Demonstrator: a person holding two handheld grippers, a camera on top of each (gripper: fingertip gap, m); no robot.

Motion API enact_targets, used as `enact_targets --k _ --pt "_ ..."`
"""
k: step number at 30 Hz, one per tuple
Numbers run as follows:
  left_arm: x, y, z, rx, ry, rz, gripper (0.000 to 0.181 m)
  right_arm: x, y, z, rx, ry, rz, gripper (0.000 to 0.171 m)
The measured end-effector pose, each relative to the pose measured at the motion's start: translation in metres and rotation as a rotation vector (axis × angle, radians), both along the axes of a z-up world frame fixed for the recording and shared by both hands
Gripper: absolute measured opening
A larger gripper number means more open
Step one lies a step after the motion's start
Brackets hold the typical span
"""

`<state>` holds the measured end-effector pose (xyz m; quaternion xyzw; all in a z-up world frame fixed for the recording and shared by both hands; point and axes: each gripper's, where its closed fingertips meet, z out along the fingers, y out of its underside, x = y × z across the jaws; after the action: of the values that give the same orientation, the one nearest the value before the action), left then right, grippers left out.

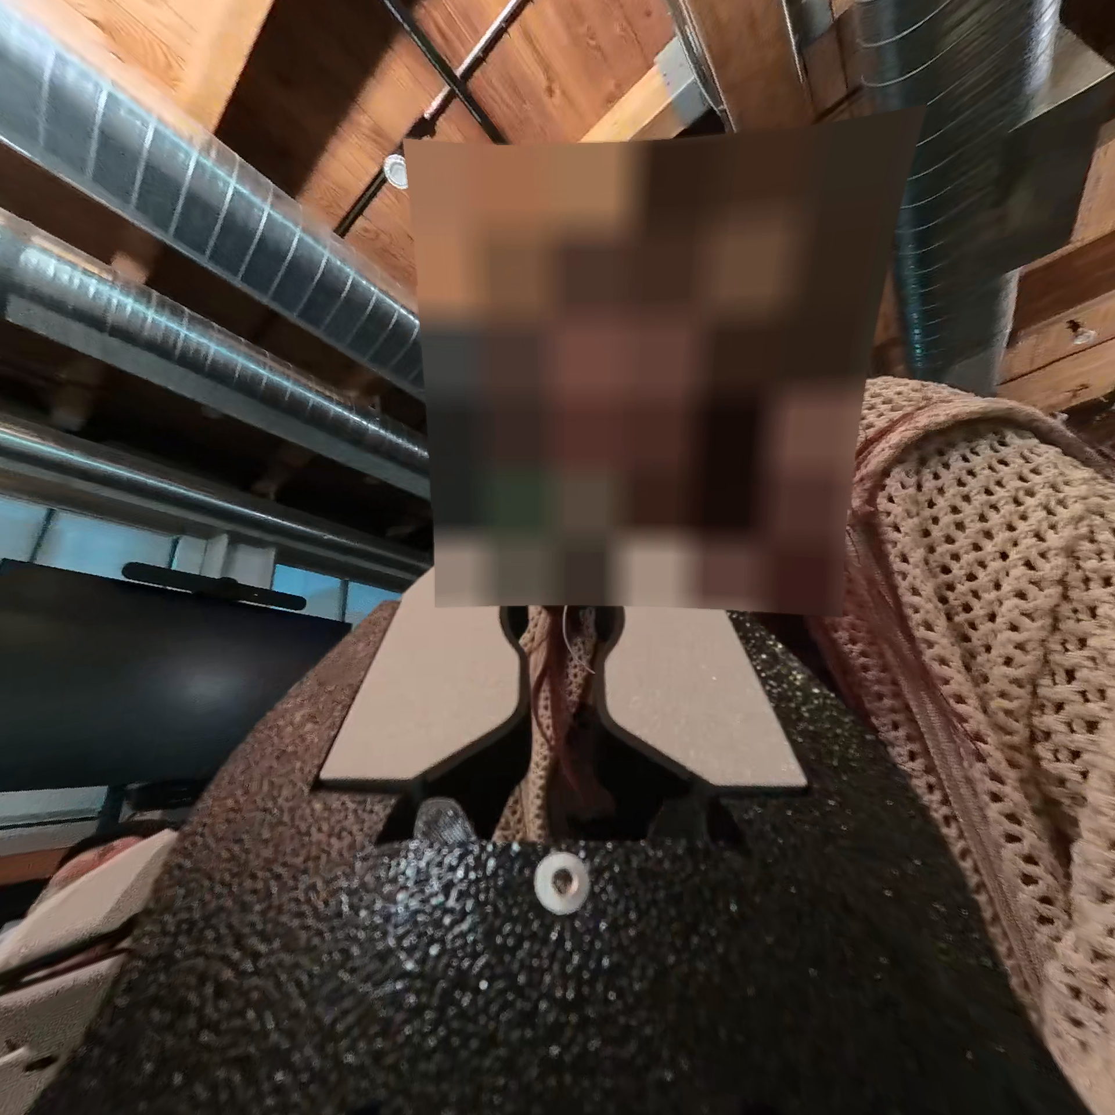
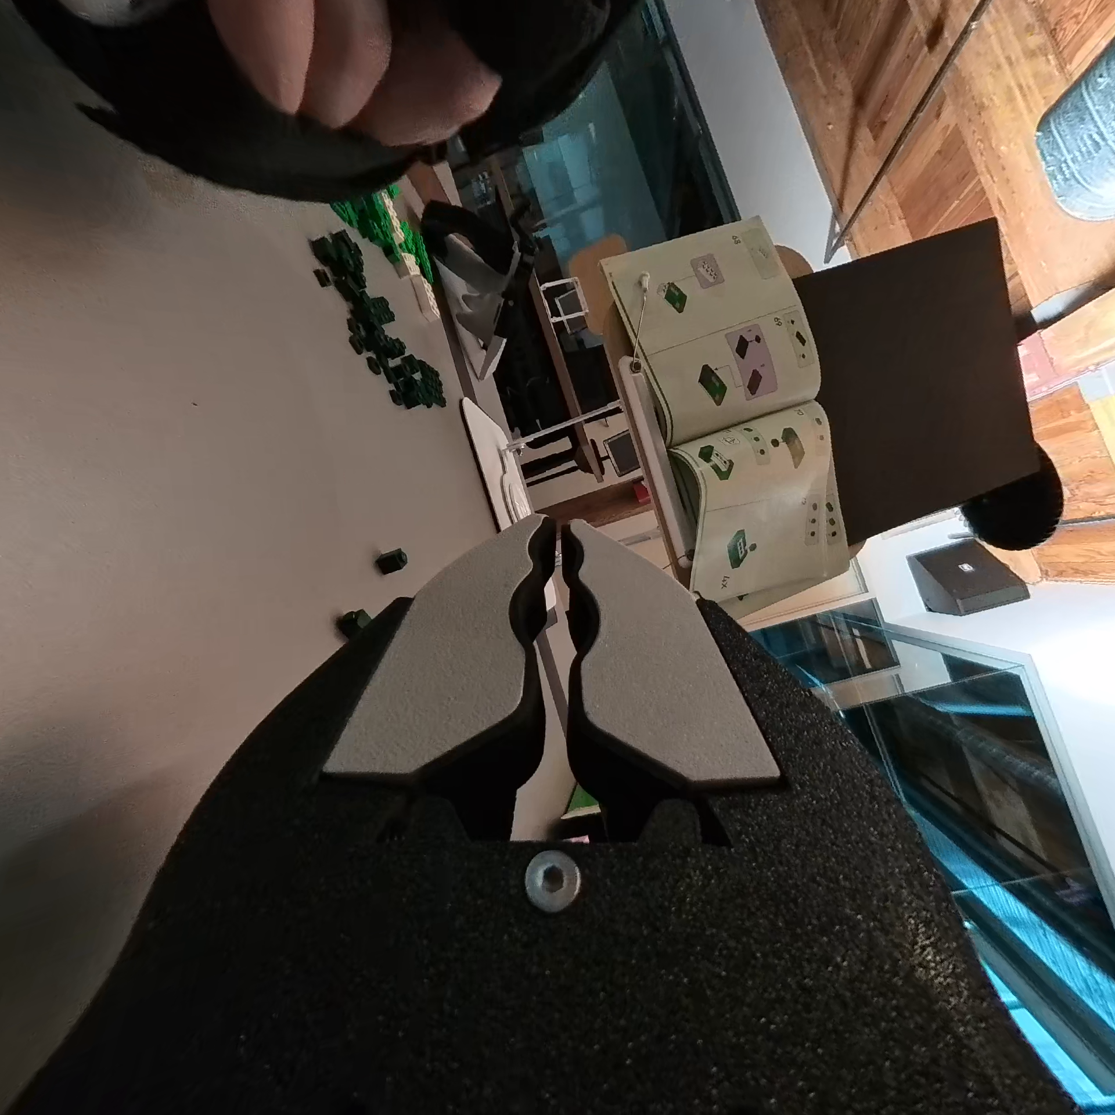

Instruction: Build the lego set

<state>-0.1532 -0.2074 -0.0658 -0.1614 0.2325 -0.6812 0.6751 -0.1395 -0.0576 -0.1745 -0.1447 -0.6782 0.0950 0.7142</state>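
My left gripper (image 1: 564,615) points up at a person in a beige knit sweater (image 1: 977,603). A mosaic patch hides its fingertips, and a narrow gap shows between the grey pads (image 1: 434,694). No bricks show in this view. My right gripper (image 2: 558,534) is shut and empty, held sideways over the pale table (image 2: 181,482). Two single dark green bricks (image 2: 391,560) (image 2: 355,621) lie just left of its tips. A pile of dark green bricks (image 2: 386,338) lies farther off, with bright green and white bricks (image 2: 392,235) beyond it.
An open instruction booklet (image 2: 736,410) stands on a holder past the table edge. A white board (image 2: 489,458) lies near that edge. A hand in a black cuff (image 2: 362,72) is at the top. A dark monitor (image 1: 120,682) and ceiling ducts (image 1: 211,211) are behind. My hands' fingertips stand some 20 cm from each other.
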Motion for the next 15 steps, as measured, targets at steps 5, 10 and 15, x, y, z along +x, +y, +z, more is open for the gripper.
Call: enact_targets --k 5,10,15 --pt "0.005 0.015 -0.006 -0.079 0.060 0.057 0.016 0.004 -0.013 0.009 -0.055 0.007 0.075 0.001" --pt "0.005 0.067 -0.032 -0.256 0.295 0.609 0.017 0.019 -0.057 0.028 -0.700 -0.170 0.484 0.014" --pt "-0.007 0.093 -0.056 -0.424 0.479 0.823 0.017 0.021 -0.038 0.044 -0.980 -0.138 0.528 0.017"
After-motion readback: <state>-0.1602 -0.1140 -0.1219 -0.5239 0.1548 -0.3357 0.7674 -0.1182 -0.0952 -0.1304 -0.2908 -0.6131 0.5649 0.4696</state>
